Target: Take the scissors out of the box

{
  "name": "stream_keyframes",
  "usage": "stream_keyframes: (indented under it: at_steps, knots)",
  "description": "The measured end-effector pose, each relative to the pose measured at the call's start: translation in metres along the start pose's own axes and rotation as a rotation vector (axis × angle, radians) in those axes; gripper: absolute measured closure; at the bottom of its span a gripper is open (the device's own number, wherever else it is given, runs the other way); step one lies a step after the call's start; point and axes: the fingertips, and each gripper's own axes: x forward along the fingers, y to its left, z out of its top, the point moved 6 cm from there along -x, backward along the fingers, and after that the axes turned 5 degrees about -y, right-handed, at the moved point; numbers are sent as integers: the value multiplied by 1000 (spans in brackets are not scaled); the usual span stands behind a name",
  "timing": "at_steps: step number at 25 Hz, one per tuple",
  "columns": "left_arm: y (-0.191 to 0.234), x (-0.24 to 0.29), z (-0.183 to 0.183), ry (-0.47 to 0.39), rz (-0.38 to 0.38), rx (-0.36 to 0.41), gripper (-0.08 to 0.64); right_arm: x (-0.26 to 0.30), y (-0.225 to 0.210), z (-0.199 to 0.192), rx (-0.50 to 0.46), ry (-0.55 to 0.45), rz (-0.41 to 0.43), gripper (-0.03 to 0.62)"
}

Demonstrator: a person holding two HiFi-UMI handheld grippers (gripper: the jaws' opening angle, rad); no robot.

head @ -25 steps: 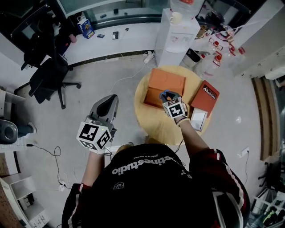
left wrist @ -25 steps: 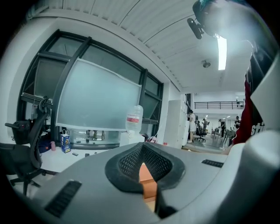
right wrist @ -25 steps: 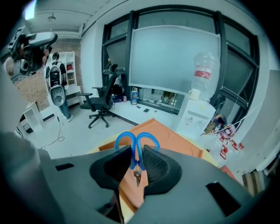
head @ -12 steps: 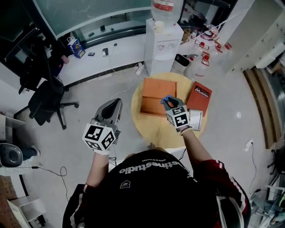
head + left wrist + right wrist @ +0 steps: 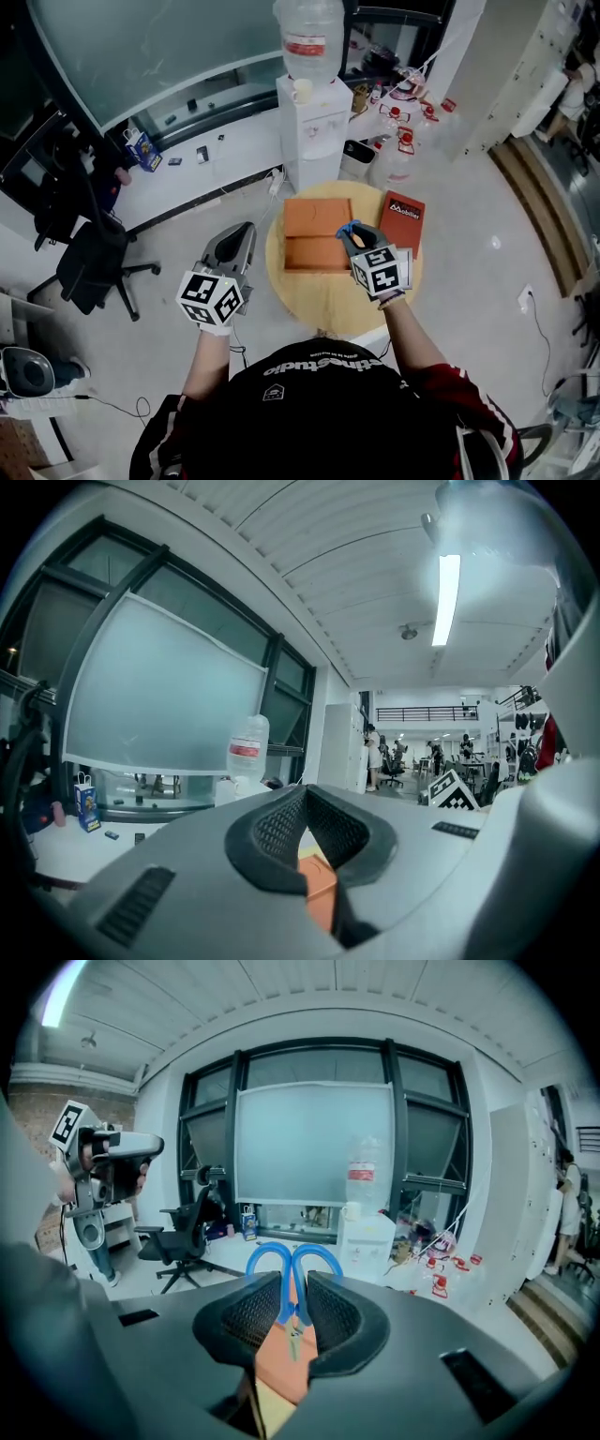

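Note:
Blue-handled scissors (image 5: 292, 1265) stand between the pads of my right gripper (image 5: 292, 1305), handles pointing away from me; the pads press on them just below the handles. In the head view this gripper (image 5: 352, 235) hangs above the near right part of the open orange box (image 5: 314, 225), the scissors' blue handle (image 5: 349, 228) just showing at its tip. The box lies on a round wooden table (image 5: 309, 292). My left gripper (image 5: 241, 236) hovers over the floor left of the table, its jaws together and empty. Its own view shows the tips (image 5: 305, 794) meeting, with the orange box (image 5: 319, 892) beyond.
A red flat box (image 5: 401, 217) lies on the table right of the orange one. A white water dispenser (image 5: 314, 122) stands behind the table, with red-capped bottles (image 5: 398, 141) beside it. A black office chair (image 5: 89, 272) is at the left. Cables trail on the floor.
My right gripper has risen away from the orange box with the scissors in its jaws. The left gripper has drifted a little up and toward the table. The head camera has tilted up.

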Motion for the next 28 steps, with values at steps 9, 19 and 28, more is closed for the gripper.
stream_keyframes:
  at_steps: [9,19,28]
  knots:
    - [-4,38,21,-30,-62,5,543,-42,-15,45,48,-113,-37,479]
    - [-29,70,37,-47,-130,40,543,-82,-32,78,49,-230,-90,479]
    - [-37,66,29,-35,-121,46,543,-106,-34,101,73,-324,-90,479]
